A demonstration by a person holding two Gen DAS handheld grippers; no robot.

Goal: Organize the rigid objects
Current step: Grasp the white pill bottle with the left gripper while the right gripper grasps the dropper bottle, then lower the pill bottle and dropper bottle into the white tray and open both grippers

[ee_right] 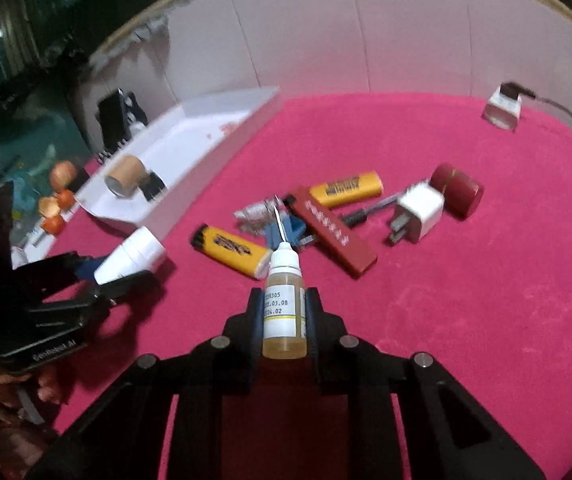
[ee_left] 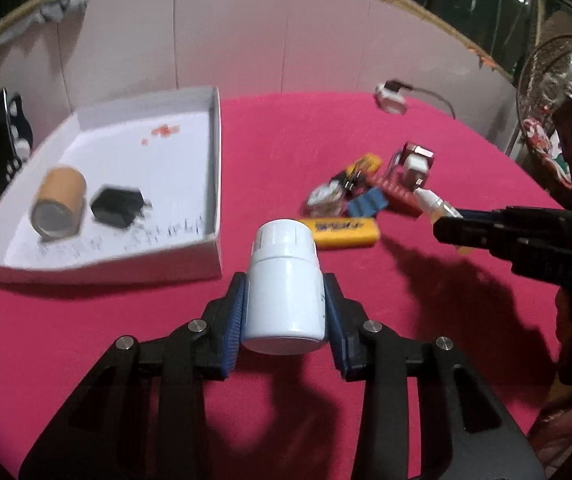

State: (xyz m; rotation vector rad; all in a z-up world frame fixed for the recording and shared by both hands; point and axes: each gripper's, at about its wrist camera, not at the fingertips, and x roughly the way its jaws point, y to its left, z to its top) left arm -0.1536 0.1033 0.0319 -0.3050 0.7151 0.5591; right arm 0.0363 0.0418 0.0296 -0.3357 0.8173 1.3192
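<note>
**2 bottles clamped above the red desk**

In the left wrist view, a white plastic bottle (ee_left: 284, 288) is clamped between the blue pads of the left hand-held gripper (ee_left: 285, 304), at the lower centre of the frame, cap pointing away from the camera. A white tray (ee_left: 215, 168) is seen at the upper left, on the red desk (ee_left: 286, 136); a tan cylinder (ee_left: 60, 208) and a black adapter (ee_left: 118, 206) lie inside it, just beside each other.

In the right wrist view, a small dropper bottle (ee_right: 285, 304) of yellowish liquid, with a white label and a needle tip, is gripped by the right hand-held gripper (ee_right: 285, 320) at the lower centre. Beyond it, at the middle of the frame, a loose cluster is spread on the desk: 2 yellow lighters (ee_right: 232, 250) (ee_right: 346, 189), a red strip (ee_right: 336, 236), a blue clip (ee_right: 286, 232), a white plug (ee_right: 420, 212) and a dark red cylinder (ee_right: 458, 192). The plug and the cylinder lie just beside each other. A white charger (ee_right: 504, 110) with a cable sits at the upper right, well apart from the cluster.
</note>
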